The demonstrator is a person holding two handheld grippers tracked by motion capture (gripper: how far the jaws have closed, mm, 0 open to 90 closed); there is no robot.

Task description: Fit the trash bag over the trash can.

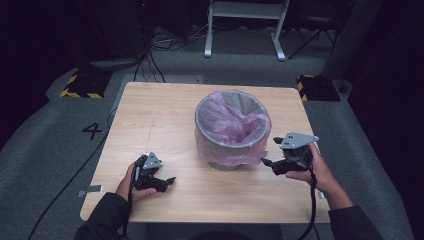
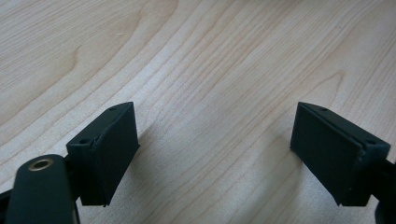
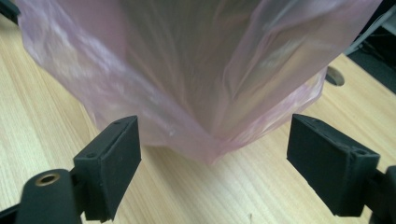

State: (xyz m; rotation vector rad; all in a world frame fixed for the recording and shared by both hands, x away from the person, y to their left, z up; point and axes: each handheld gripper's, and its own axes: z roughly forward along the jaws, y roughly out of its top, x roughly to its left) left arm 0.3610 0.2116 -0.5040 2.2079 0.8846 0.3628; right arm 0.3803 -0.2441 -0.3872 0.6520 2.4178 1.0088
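The left gripper point(image 2: 215, 144) looks steeply down on the wooden table point(image 2: 196, 60). Its two black jaws rise from the bottom corners of the view and stand wide apart, with nothing between them. The flat inner pads point(image 2: 114, 154) face each other across bare, light wood grain. A brass-ringed hole shows on the black part at lower left.

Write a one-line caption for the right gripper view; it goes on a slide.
Open right gripper facing the pink bag that hangs down the bin's side, above the wooden table.
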